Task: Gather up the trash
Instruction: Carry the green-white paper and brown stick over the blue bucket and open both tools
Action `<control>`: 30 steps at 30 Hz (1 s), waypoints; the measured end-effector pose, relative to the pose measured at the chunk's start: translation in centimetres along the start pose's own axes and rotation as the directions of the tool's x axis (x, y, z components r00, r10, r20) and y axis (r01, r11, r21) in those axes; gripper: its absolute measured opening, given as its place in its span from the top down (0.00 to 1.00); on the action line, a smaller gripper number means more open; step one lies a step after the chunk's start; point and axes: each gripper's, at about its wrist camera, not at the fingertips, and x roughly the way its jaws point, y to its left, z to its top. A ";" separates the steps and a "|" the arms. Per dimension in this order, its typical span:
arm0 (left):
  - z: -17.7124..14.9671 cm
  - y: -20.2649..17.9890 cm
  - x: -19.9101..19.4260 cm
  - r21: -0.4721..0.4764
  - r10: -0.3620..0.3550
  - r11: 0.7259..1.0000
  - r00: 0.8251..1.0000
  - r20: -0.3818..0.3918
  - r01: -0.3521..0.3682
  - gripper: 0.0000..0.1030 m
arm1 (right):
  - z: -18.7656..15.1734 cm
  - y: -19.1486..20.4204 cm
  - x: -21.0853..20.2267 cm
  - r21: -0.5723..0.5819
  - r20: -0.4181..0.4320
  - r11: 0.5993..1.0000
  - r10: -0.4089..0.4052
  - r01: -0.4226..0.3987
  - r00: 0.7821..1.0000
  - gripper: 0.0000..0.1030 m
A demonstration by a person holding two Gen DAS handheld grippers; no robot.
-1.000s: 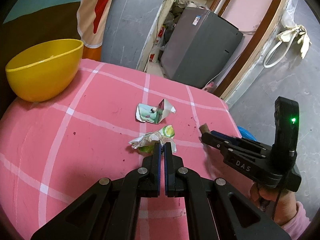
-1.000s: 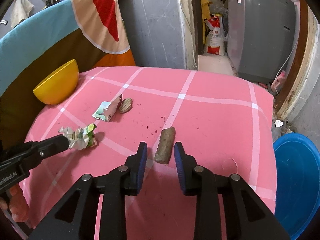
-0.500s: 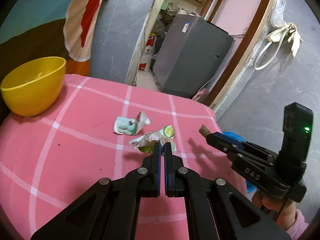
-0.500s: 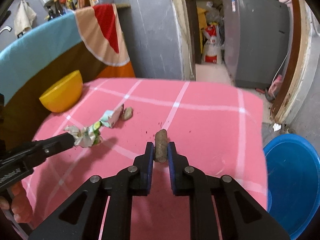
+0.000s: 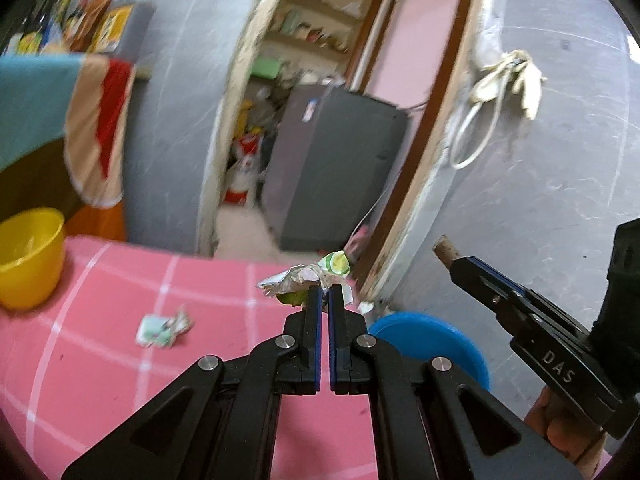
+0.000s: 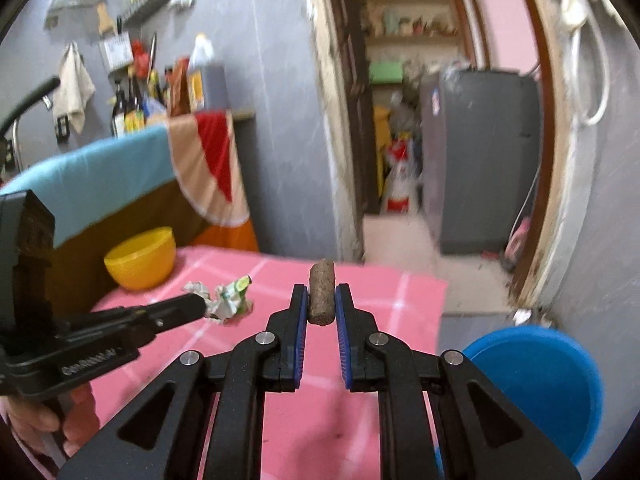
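Right hand-held gripper [image 6: 322, 300]: jaws have just been closing and are now clamped on the brown stick-like piece [image 6: 321, 294], seated between the blue pads with its far end standing past the tips. It is clear of the bench [image 6: 360, 292]. It looks stiff, rough-surfaced and light; I judge it will not deform or slide under the pads. The hold sits toward its near end; a mid-length grip would resist pivoting better.

Left hand-held gripper [image 5: 325, 294]: pads shut nearly flush, pinching an edge of the crumpled wrapper [image 5: 308, 276], white foil-like with a green-yellow printed patch. It hangs off the tips, above the bench. Judged very light, soft and springy; thin film can slip out of a shallow pinch, so a bite on the dense crumpled core is safer than one on a loose flap.

Blue bucket [image 6: 536, 388]: on the floor just beside the bench's right edge, below both grippers. Probably the bin for this trash.

Folded wrapper [image 5: 162, 328]: lies on the pink checked cloth, not yet collected. Flat, flimsy; its raised creased edge offers the best purchase.

Yellow bowl [image 5: 28, 256]: at the far left of the bench, apart from the trash.
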 end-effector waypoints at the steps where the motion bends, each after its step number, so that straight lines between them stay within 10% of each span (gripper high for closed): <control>1: 0.2 -0.7 0.0 0.014 -0.011 1.000 1.000 0.016 0.011 0.99 | 0.3 -0.4 -0.9 0.000 0.030 1.000 -0.013 0.013 0.999 0.88; 14: 0.7 -9.8 3.4 0.171 -0.154 0.975 0.987 0.046 0.144 0.99 | 1.6 -5.2 -9.3 0.042 0.268 0.976 -0.216 0.213 0.939 0.88; 30: -2.3 -13.7 11.0 0.115 -0.183 0.971 0.961 -0.209 0.210 0.99 | -2.4 -13.2 -10.6 0.178 0.112 0.922 -0.366 0.344 0.924 0.88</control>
